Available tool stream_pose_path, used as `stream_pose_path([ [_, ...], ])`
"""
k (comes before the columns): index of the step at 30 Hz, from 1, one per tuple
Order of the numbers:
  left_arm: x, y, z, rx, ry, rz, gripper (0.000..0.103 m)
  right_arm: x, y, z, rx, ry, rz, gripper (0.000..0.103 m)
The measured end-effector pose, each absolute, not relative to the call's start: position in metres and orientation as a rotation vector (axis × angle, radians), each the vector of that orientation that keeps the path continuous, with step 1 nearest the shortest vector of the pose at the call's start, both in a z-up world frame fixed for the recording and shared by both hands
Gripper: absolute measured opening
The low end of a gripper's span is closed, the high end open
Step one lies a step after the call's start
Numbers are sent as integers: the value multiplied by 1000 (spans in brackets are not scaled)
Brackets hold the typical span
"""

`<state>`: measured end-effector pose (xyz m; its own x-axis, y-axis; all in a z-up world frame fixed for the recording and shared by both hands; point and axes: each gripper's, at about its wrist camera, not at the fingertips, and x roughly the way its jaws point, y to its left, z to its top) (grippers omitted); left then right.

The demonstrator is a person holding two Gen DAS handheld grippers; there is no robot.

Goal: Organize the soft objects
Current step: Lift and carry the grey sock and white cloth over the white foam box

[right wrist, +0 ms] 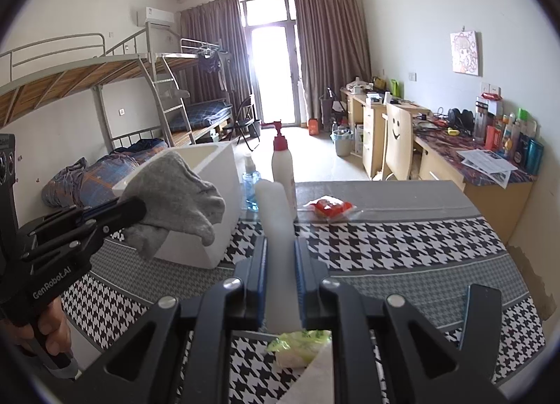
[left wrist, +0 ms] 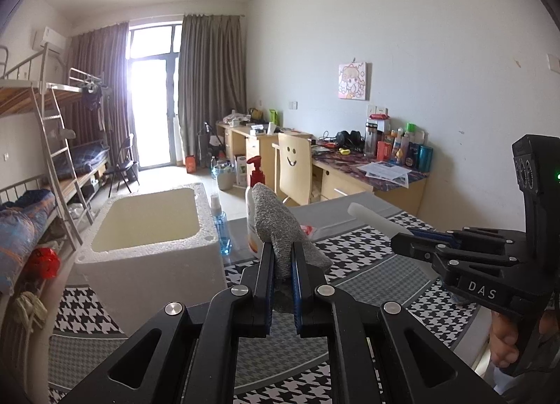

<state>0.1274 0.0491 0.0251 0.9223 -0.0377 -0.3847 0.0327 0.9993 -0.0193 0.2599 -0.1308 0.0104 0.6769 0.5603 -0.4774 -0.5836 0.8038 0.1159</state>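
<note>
A grey knitted cloth stands up between the fingers of my left gripper, which is shut on it above the houndstooth tablecloth. In the right wrist view the same cloth hangs crumpled from the left gripper, in front of the white foam box. My right gripper is shut on a long white soft strip that points forward. From the left wrist view that gripper sits at the right with the strip sticking out. The foam box is open and looks empty.
Beside the box stand a white pump bottle with a red top and a blue spray bottle. A red packet lies mid-table and a green-yellow packet under my right gripper. Bunk beds line the left wall, desks and a chair the right.
</note>
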Motion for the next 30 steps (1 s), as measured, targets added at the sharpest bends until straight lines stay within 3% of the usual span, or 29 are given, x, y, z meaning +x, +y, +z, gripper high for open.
stream_pose_path([
  [30,154,98,57,-34,352,135,9,281,-63,44,-78,530,682,18],
])
